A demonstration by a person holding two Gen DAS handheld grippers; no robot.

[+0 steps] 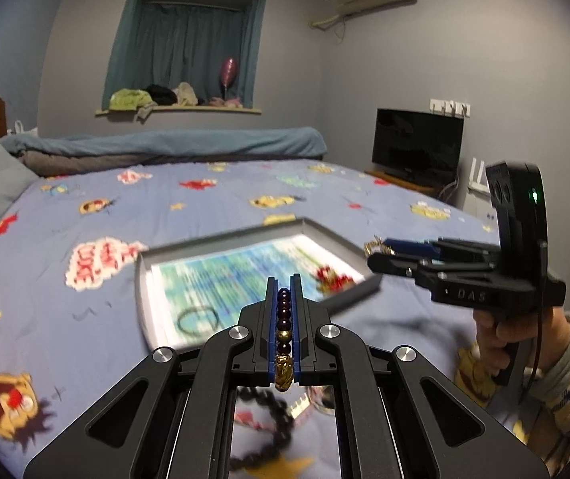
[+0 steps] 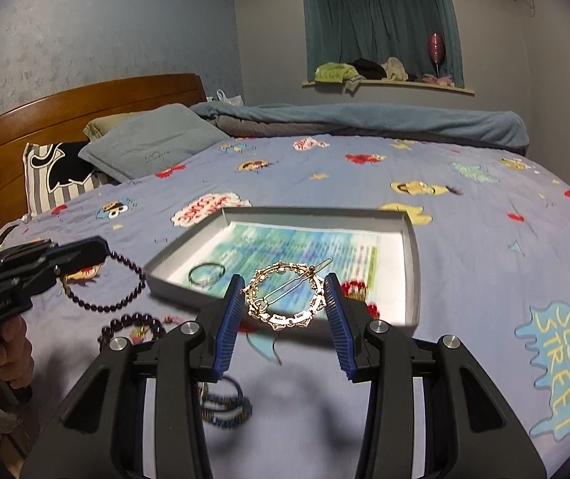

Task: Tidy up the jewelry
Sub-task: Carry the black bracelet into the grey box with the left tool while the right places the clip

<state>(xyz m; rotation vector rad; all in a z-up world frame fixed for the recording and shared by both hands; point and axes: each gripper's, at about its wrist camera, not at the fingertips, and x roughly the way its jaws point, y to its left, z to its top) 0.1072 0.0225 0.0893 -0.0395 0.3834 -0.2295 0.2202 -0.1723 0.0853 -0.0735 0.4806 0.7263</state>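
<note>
**Both grippers loaded, held over the bed near the tray**

Left gripper: blue ribbed pads pinched tight on a beaded bracelet. Round glossy dark purple beads, plus gold-coloured beads, one of them carved. The rest of the strand hangs below the fingers in a loop; in the right wrist view it dangles just left of the tray.

Right gripper: fingers spread wide, each pad bearing on the outer edge of a round gold hair clip. It is a ring of pale faceted stones in gold-coloured metal, with a thin wire clasp running across the middle. Held roughly flat over the tray's near edge.

Tray: shallow grey box lid, rectangular, with low walls and matte card. The bottom is lined with a printed sheet, blue-green, text blurred. Inside:
- thin dark bangle, a plain ring lying flat at the near-left corner
- a red and gold item at the right side, too blurred to identify

Loose on the bedsheet, a blue cartoon-print fabric:
- a second dark bead bracelet left of the right gripper, outside the tray
- multicoloured bands under the right gripper, blurred
</note>
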